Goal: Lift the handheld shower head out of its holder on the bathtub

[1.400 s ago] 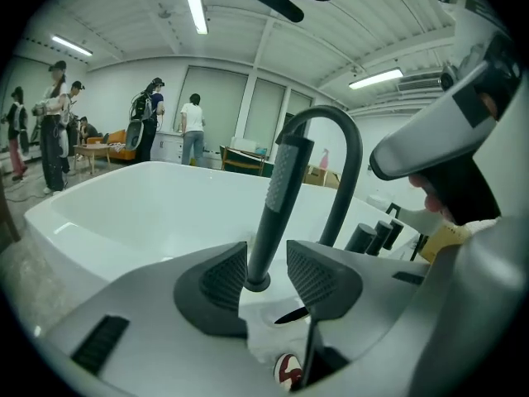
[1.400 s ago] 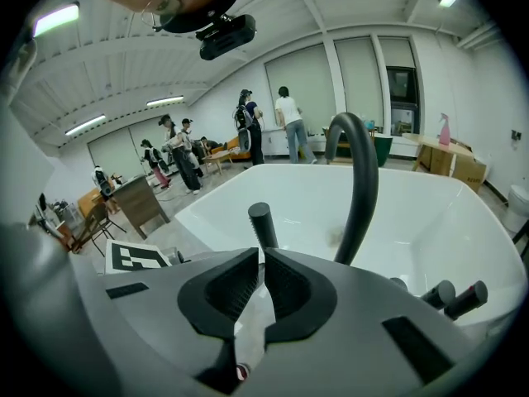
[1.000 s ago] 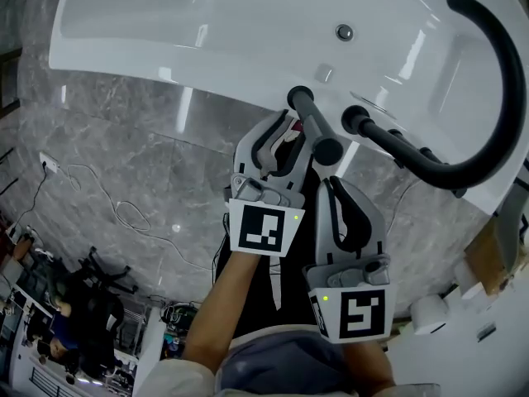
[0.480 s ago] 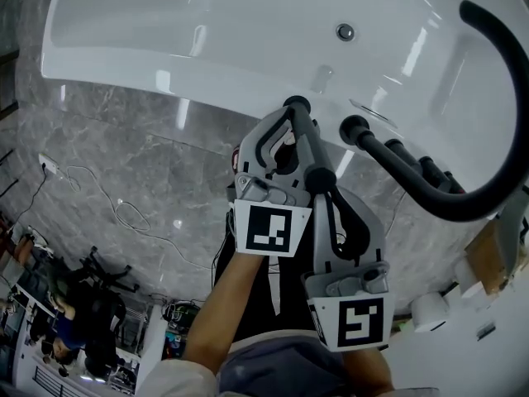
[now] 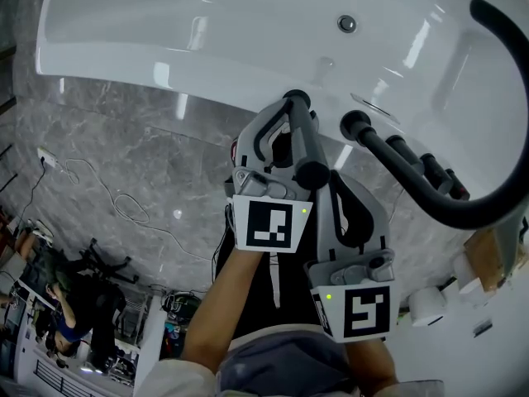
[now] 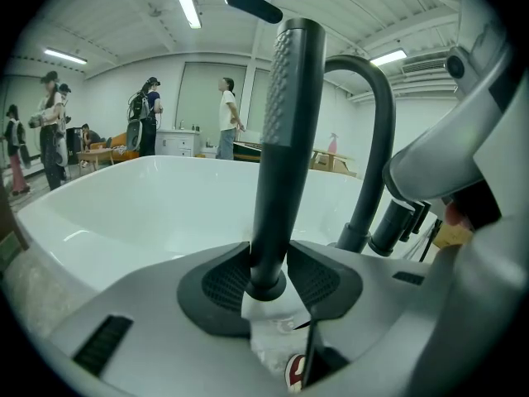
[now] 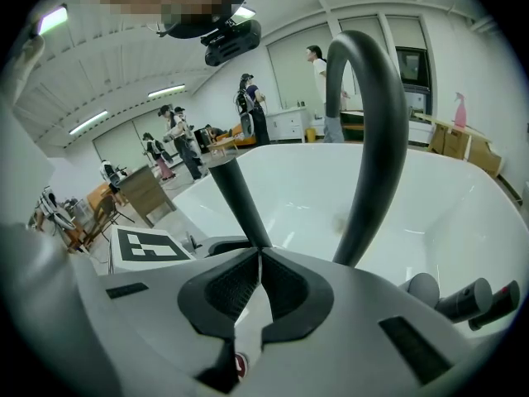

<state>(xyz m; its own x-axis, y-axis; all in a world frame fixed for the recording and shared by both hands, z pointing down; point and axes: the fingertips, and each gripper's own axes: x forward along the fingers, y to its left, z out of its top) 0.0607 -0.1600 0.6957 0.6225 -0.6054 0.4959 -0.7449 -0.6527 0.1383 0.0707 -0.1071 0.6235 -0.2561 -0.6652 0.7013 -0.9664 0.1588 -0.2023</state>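
The black shower head wand (image 5: 304, 143) stands nearly upright at the near rim of the white bathtub (image 5: 207, 23). My left gripper (image 5: 289, 119) is shut on its lower part. In the left gripper view the wand (image 6: 283, 139) rises straight up from between the pads, where that gripper (image 6: 269, 278) clamps it. My right gripper (image 5: 329, 190) sits just behind and to the right, jaws shut with nothing between them. In the right gripper view this gripper (image 7: 254, 284) shows its pads touching, with the wand (image 7: 238, 195) leaning up beyond the tips. The holder is hidden under the grippers.
A big black arched faucet spout (image 5: 496, 205) curves over the tub on the right, close to the wand, with black knobs (image 5: 355, 124) at its base. A drain fitting (image 5: 347, 24) sits in the tub. Grey marble floor (image 5: 124, 155) lies to the left. People stand in the far room.
The wand's top end has come up toward the head camera and looks longer. The left gripper has risen with it. The right gripper has shifted only a little.
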